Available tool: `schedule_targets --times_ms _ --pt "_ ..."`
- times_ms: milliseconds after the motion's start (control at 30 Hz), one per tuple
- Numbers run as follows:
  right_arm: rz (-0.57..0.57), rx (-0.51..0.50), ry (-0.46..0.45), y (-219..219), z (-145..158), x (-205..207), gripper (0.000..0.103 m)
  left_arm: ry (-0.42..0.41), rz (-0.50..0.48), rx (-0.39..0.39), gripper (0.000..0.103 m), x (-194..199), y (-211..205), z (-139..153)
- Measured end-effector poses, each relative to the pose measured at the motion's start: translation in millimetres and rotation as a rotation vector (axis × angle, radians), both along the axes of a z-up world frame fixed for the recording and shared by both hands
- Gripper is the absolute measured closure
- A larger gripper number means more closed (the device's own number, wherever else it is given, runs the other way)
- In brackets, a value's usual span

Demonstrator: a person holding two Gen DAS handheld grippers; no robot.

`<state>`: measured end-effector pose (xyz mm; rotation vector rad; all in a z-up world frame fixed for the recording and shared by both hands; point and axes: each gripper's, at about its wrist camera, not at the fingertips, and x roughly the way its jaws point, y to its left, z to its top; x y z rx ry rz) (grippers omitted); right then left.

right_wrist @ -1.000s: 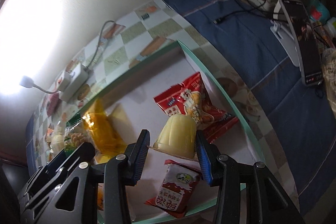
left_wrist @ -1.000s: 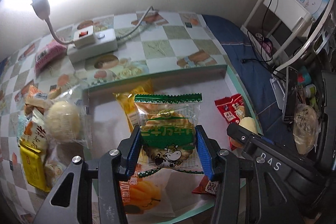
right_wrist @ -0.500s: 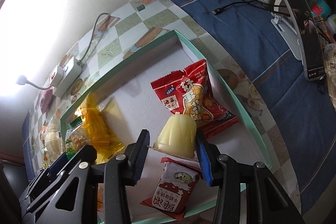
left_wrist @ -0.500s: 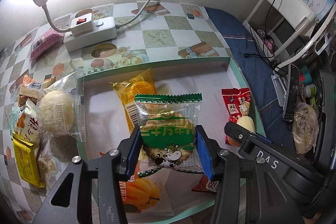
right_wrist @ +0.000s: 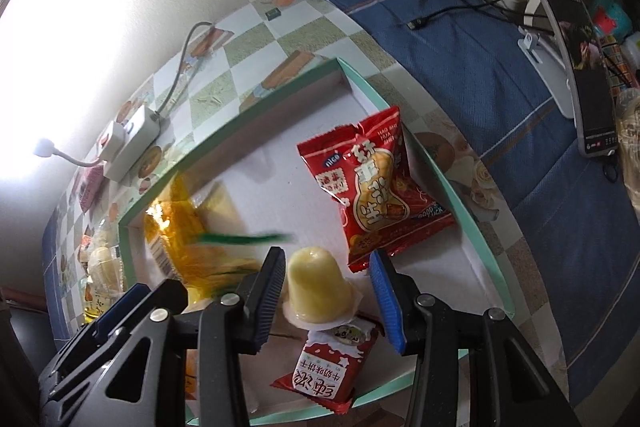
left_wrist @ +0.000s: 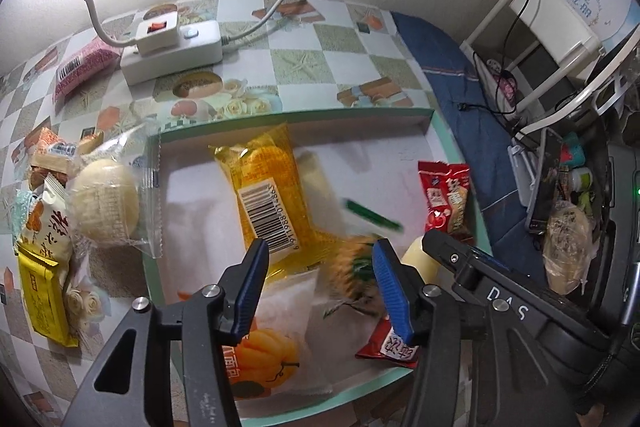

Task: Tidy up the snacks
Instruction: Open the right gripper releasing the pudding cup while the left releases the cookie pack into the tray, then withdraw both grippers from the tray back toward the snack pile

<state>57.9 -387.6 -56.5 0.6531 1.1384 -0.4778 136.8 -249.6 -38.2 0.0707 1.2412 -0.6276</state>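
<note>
A shallow green-rimmed box holds a yellow packet, a pumpkin-bread packet, a red peanut packet and a small red biscuit packet. My left gripper is open; the green-topped cracker packet is a blur, falling by its right finger. My right gripper is open, with the yellow jelly cup loose between its fingers, its base on the small red packet.
Left of the box lie a wrapped round bun, an orange-and-yellow packet and several small snacks. A white power strip with a lamp and a pink packet sit behind. A blue cloth and a phone on a stand lie right.
My left gripper has opened and let go of the green cracker packet, which drops to the right into the box. My right gripper has opened and released the jelly cup.
</note>
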Motion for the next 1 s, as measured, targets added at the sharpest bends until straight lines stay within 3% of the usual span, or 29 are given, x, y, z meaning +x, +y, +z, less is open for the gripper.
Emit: schedule_targets --times_ms 233,300,333,400,500,633,800,933,1000 --pt "0.023 -0.053 -0.064 6 35 -4 0.054 -0.062 0.025 -0.029 0.046 2 16 31" --pt "0.027 -0.071 -0.087 8 46 -6 0.051 -0.09 0.043 -0.035 0.038 4 27 39" --pt "0.032 -0.079 -0.093 9 50 -6 0.044 -0.1 0.06 -0.03 0.036 6 33 41" --pt "0.044 -0.098 -0.097 14 56 -4 0.042 -0.108 0.102 -0.006 0.036 11 47 41" --pt "0.061 -0.096 -0.094 19 56 0 0.039 -0.095 0.183 0.034 0.035 21 72 37" --pt "0.088 -0.09 -0.085 28 53 5 0.025 -0.094 0.278 0.071 0.027 31 104 36" --pt "0.143 -0.085 -0.083 42 49 12 0.025 -0.109 0.355 0.11 0.022 34 132 34" --pt "0.163 -0.093 -0.083 51 48 16 0.005 -0.111 0.395 0.141 0.019 37 153 31" --pt "0.172 -0.094 -0.088 55 49 18 0.004 -0.11 0.42 0.156 0.015 39 166 31"
